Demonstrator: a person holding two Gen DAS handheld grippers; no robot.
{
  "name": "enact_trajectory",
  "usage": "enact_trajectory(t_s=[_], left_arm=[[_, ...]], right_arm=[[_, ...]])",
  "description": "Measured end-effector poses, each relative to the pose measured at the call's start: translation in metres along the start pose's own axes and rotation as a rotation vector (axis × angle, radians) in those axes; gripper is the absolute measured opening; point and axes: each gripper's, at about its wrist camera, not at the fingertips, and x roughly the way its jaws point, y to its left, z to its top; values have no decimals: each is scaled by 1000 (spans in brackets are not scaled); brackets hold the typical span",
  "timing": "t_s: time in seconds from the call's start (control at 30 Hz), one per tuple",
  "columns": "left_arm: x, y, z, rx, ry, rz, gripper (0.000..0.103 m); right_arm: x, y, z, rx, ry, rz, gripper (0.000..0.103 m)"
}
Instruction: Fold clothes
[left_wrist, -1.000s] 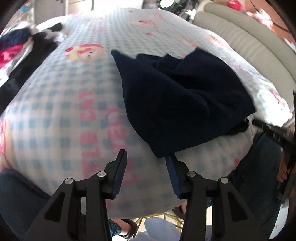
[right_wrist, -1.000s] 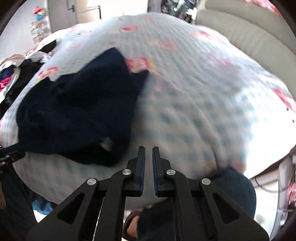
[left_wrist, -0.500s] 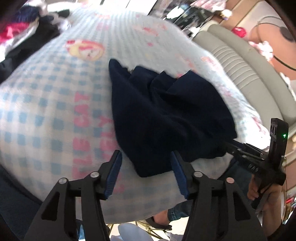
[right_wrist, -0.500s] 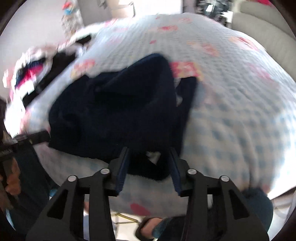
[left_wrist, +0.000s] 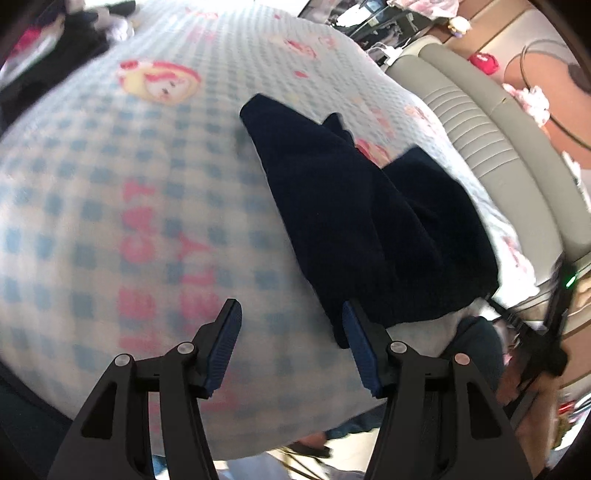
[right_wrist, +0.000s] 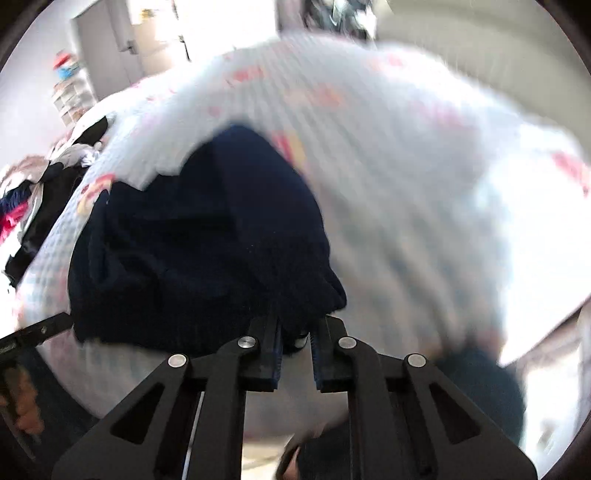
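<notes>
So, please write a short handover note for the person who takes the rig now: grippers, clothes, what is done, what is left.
Left hand-held gripper: open, empty, its right finger at the near corner of the navy garment.
Right hand-held gripper: nearly closed on the garment's near edge.
The garment lies bunched on the checked blanket, not folded flat.
More clothes are piled at the far left.
Done: right grasp almost made. Left: take the left corner, then spread and fold.

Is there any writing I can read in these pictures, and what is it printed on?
"CAT": pink letters on the blue checked blanket, seen sideways in the left wrist view.
More pink letters below it on the same blanket: too blurred to read.
Navy garment: no writing visible.
Right wrist view: nothing readable; the picture is blurred.
</notes>
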Motion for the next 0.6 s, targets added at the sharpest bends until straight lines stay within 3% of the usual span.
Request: enact_trajectory(t_s=[0.1,0.13,0.2,0.27,0.33,0.4,0.47,0.5,0.53,0.57,0.6], left_arm=[[6,-2,-1,-34,-2,-73,59],[7,-4,-1,-39,-4,-87,60],[13,-10,1,-22,10,-81,68],[24,-14,1,1,41,-50,66],[35,-18,0,21,67,-21,56],[39,-22,1,37,74,-10,40],[39,-24,3,37,74,-24,38],[39,-23,4,32,79,-33,38],[41,-21,5,25,94,-42,38],[42,-19,6,12,110,-52,38],[42,-17,7,-3,120,-59,29]], right_arm=[[-4,-16,-20,70,51,53,14],[-6,-21,-27,93,68,71,21],[-13,-26,-32,126,59,82,24],[-20,-28,-20,132,18,87,37],[-4,-25,-12,110,47,103,48],[12,-23,-4,87,75,118,51],[28,-20,4,65,103,133,57],[36,-19,8,54,117,141,57],[44,-17,12,43,131,149,43],[51,-16,16,33,144,157,18],[51,-15,19,35,144,175,13]])
